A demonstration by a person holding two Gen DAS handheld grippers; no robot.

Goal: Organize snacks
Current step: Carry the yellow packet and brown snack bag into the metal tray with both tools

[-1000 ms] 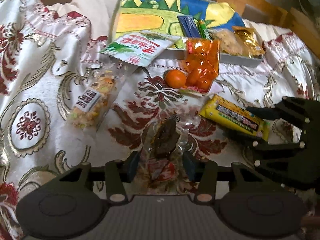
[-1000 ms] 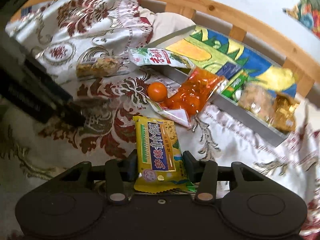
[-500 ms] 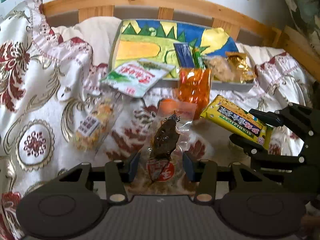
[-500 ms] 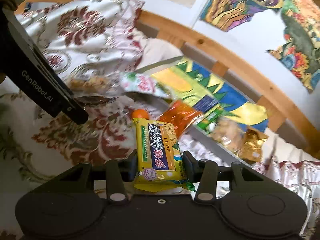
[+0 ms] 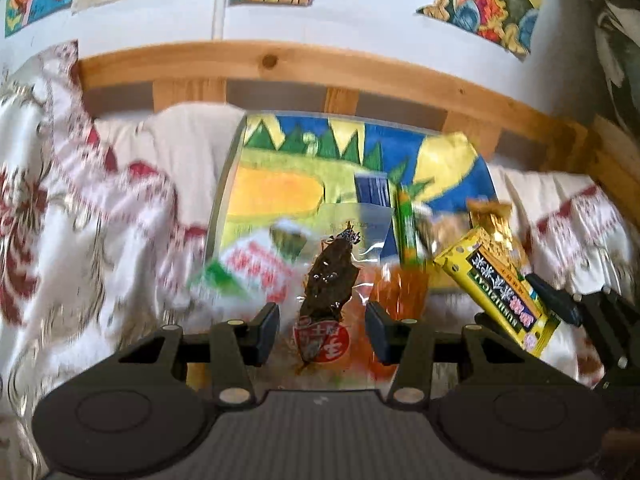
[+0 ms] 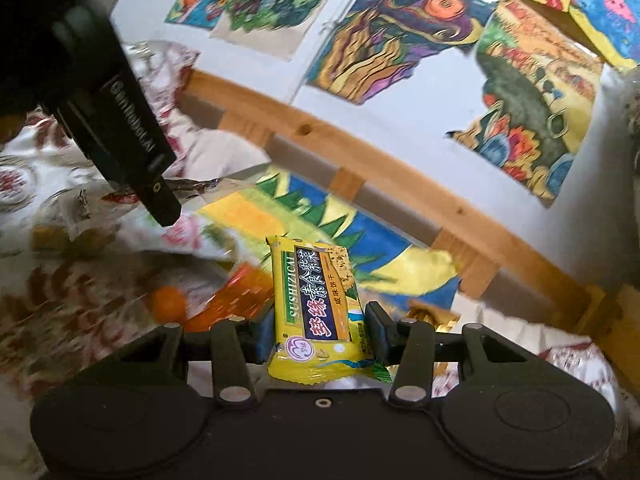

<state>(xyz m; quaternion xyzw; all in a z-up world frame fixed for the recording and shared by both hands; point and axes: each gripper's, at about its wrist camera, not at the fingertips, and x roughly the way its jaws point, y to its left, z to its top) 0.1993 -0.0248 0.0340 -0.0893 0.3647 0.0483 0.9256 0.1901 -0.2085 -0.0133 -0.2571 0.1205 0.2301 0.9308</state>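
Both packets have left the cloth since the earlier views and now ride in the air, pointed at the painted tray (image 5: pixel 276 192).

Item, left gripper (image 5: pixel 322 330): I hold the clear packet (image 5: pixel 328 280) with a dark dried piece inside; its pads look set apart at the wrapper's edges, so I cannot tell how firm the clamp is. It hangs just short of the tray's near edge.

Item, right gripper (image 6: pixel 320 338): clenched on the yellow cracker pack (image 6: pixel 316 304), gripped near its lower end, upright, above the tray's near right corner.

Already in the tray, right half: blue stick pack (image 5: pixel 374 190), green stick pack (image 5: pixel 406 220), gold wrapper (image 5: pixel 490 220).

Outstanding, near the tray's front edge: white-green packet (image 5: pixel 256 264), orange bag (image 5: pixel 400 292), a loose orange (image 6: pixel 168 304). Roughly half remains, in my estimate.

Pose: both tools tilted up and forward, side by side, right slightly ahead of the left.
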